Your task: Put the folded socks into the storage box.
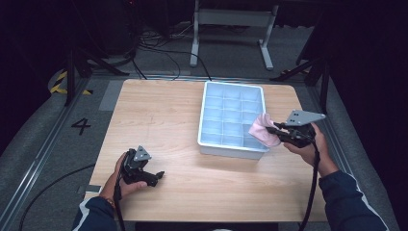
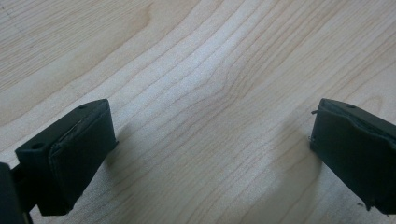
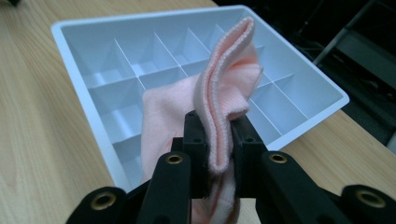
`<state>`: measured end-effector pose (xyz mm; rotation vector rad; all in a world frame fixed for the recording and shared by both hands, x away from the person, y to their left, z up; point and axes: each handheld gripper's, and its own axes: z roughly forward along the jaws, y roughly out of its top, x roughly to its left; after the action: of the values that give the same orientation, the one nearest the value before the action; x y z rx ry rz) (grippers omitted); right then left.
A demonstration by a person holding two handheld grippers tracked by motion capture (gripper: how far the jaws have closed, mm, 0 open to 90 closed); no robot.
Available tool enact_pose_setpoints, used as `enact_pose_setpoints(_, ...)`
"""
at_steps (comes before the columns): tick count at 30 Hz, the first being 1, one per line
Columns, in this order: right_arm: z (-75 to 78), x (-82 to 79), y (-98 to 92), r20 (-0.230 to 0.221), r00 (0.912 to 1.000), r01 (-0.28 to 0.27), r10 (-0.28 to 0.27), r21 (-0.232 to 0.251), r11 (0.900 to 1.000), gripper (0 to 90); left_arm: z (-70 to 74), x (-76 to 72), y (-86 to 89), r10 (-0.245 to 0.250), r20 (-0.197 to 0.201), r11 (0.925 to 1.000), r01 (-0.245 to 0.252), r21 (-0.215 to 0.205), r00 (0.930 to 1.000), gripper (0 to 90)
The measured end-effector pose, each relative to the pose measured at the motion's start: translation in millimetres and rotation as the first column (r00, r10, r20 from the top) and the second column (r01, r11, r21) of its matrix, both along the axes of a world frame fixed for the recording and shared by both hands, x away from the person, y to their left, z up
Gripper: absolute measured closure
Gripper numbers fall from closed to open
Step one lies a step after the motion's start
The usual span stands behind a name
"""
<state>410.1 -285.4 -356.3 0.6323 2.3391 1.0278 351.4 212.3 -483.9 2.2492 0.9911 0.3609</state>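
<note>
My right claw [image 3: 219,140] is clamped on a pink sock [image 3: 224,93]; its jaws pinch the folded, ribbed edge between them, and the rest of the fabric hangs below and behind. In the high view, the right claw [image 1: 275,127] holds the sock [image 1: 262,130] over the right-hand near corner of the white divided tray [image 1: 208,115], above the tray's compartments. The tray stands on the wooden counter [image 1: 154,120], toward its far right. My left claw [image 1: 156,175] rests low over the near left part of the counter, well apart from the tray. Its jaws stand wide apart with only bare wood [image 2: 210,93] between them.
</note>
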Motion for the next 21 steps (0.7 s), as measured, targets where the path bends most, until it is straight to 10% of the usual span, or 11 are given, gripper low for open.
enact_pose_setpoints(15, -19.1, 41.2, 31.2, -0.012, 0.9999, 0.002, -0.006, -0.274, 0.962, 79.8, 0.0, 0.0, 0.0, 0.001, 0.0, 1.0, -0.001, 0.0, 1.0, 0.3)
enact_pose_setpoints(21, -26.6, 43.4, 45.6, -0.012, 0.9995, -0.031, 0.029, -0.376, 0.926, 79.8, 0.0, 0.0, 0.0, 0.0, 0.0, 1.0, 0.0, 0.0, 1.0, 0.3)
